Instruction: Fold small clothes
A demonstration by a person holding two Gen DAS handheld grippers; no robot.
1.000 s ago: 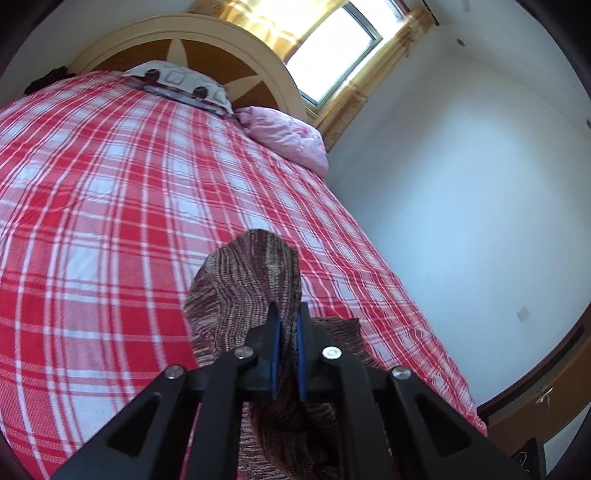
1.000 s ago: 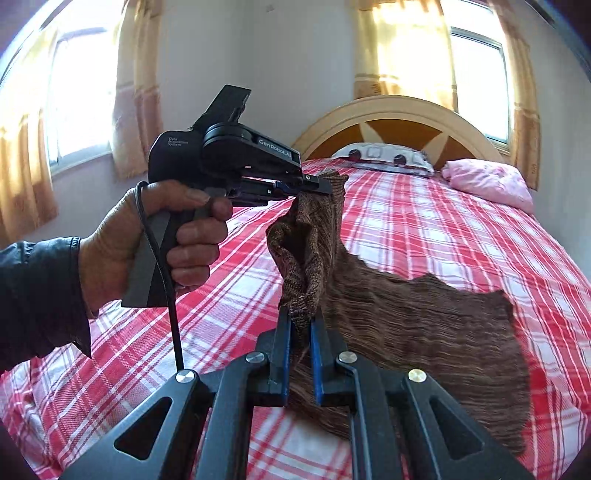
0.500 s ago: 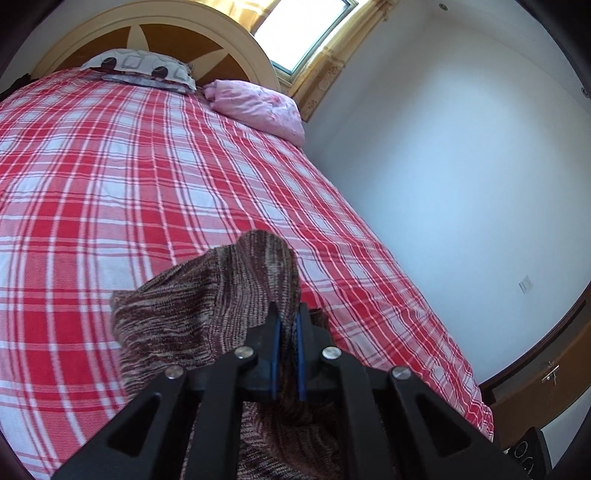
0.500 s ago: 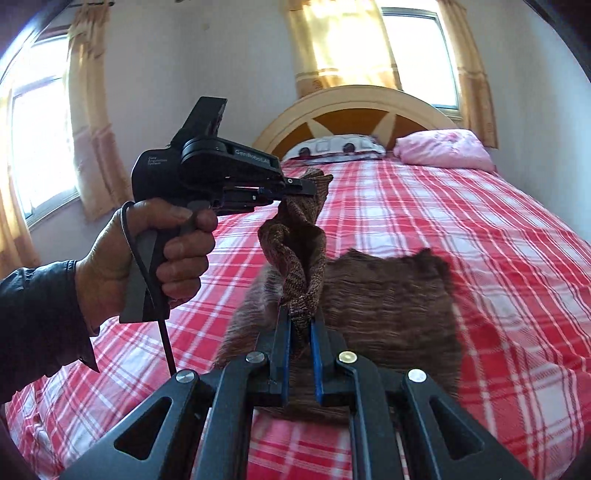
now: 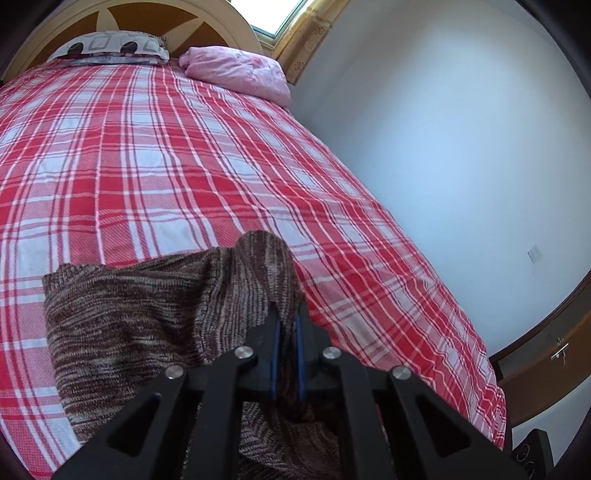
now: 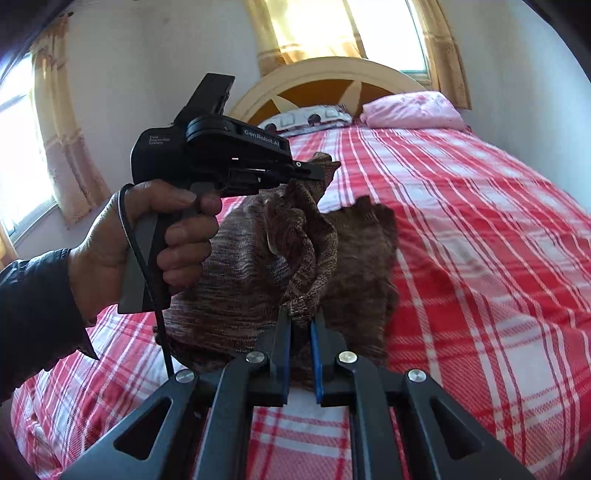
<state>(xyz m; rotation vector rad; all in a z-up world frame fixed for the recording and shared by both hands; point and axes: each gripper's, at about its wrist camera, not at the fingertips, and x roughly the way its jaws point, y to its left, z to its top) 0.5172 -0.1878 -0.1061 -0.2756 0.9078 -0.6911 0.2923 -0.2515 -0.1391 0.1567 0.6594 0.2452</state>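
Gripping a bunched edge of the brown knitted garment [image 6: 258,280], my right gripper [image 6: 300,325] has its blue-padded jaws drawn narrow on the fabric, which rises in a twisted fold straight out from between them. Nearest my left wrist camera, my left gripper [image 5: 286,325] is likewise pinched tight on another raised fold of the same garment [image 5: 140,317], the knit standing up in a hump just above the jaw tips.

From the right wrist view, my left hand [image 6: 147,240] is wrapped round the grey handle of the left gripper [image 6: 314,171], a dark sleeve [image 6: 33,310] covering the forearm and a black cable hanging down from the handle. That gripper's tip holds a corner of the garment up off the bed, so the cloth hangs between my two grippers and drapes down onto the bedspread [image 6: 480,229]. Part of the garment lies doubled over itself, its lower layer flat on the red and white checked bedspread, its far edge ragged in outline.

Beyond the garment the bedspread runs flat to the head of the bed. A patterned pillow [image 6: 310,118] and a pink pillow [image 6: 410,110] lie side by side against the curved headboard [image 6: 325,79]. Yellow curtains [image 6: 306,33] hang at the window behind it. A white wall [image 5: 443,147] stands along the bed's side.
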